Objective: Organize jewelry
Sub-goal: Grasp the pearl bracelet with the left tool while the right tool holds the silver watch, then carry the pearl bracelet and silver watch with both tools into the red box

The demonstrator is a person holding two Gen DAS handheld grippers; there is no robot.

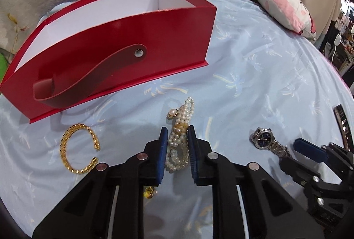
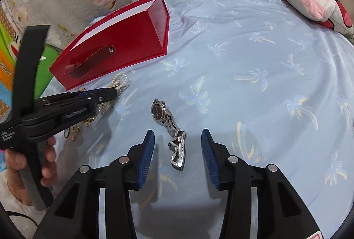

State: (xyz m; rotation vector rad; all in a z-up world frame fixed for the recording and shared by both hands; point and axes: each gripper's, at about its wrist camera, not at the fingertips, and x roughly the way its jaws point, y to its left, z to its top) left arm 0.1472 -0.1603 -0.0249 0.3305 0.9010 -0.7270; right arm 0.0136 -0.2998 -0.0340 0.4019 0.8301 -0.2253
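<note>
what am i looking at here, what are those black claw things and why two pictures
Each claw is a hand-held two-finger gripper with a camera looking along its fingers, hence two pictures. The left gripper straddles a pearl bracelet; whether it grips yet is unclear. The right gripper is open over a silver wristwatch. All this lies on a blue bedsheet, with a gold chain bangle, a pearl earring and an open red box for the jewelry.

- Showing glossy red outside, white inside: box [image 1: 124, 44], upper left.
- Wearing pale blue with palm prints: bedsheet [image 1: 265, 75].
- Gleaming gold: open bangle [image 1: 77, 150], lower left.
- Glowing cream-white: pearl bracelet [image 1: 179, 139], centre.
- Shining silver, dark blue dial: watch [image 2: 170, 121].
</note>
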